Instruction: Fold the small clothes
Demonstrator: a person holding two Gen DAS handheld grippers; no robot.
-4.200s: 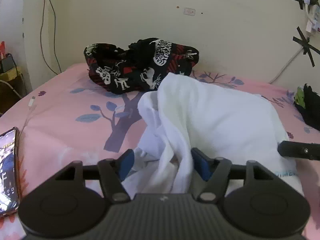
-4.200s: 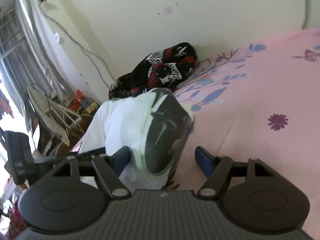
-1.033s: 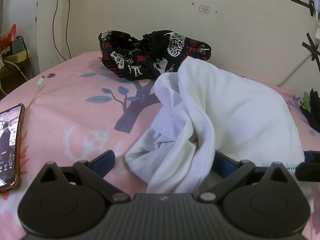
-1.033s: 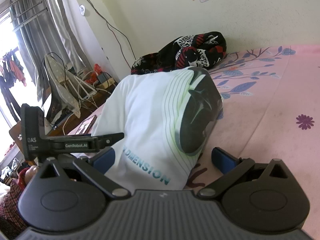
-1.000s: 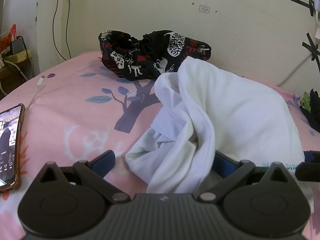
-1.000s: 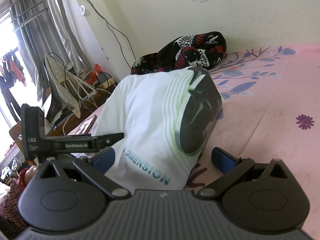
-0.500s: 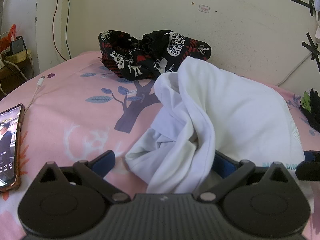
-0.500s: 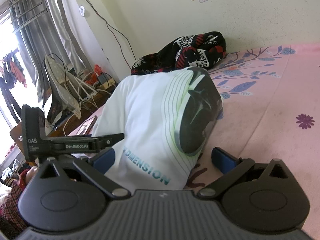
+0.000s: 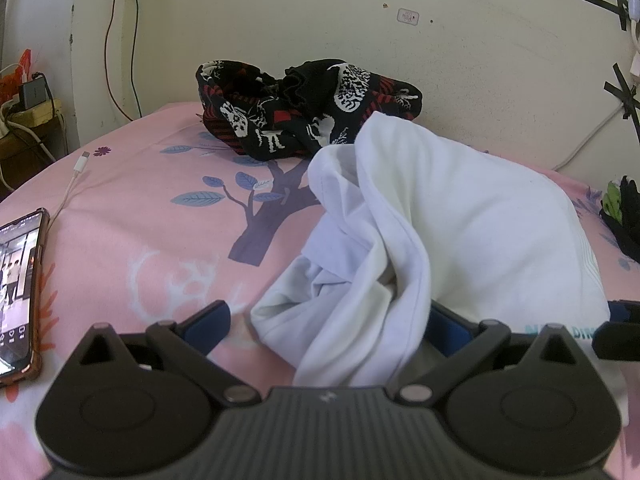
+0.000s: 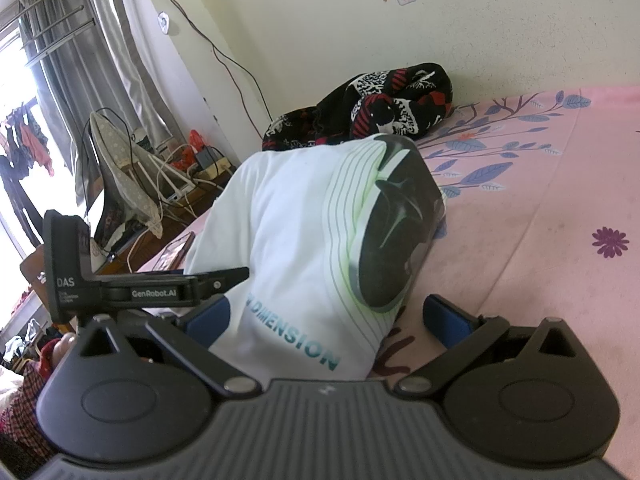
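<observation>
A white T-shirt (image 9: 460,232) with a dark print and teal lettering lies bunched on the pink bed; it also shows in the right wrist view (image 10: 312,248). My left gripper (image 9: 326,320) is open, its blue pads on either side of the shirt's crumpled near edge. My right gripper (image 10: 328,320) is open around the shirt's lettered end. The left gripper's body (image 10: 152,288) shows at the left of the right wrist view.
A black, red and white patterned garment (image 9: 308,120) lies heaped by the wall. A phone (image 9: 18,292) and a white charging cable (image 9: 76,176) lie at the bed's left. Dark clothing (image 9: 624,216) sits at the right edge. A cluttered side table (image 10: 184,176) stands beside the bed.
Since 4.2 s ago both grippers opened wider and the shirt settled lower on the bed. Over the last second nothing has visibly moved.
</observation>
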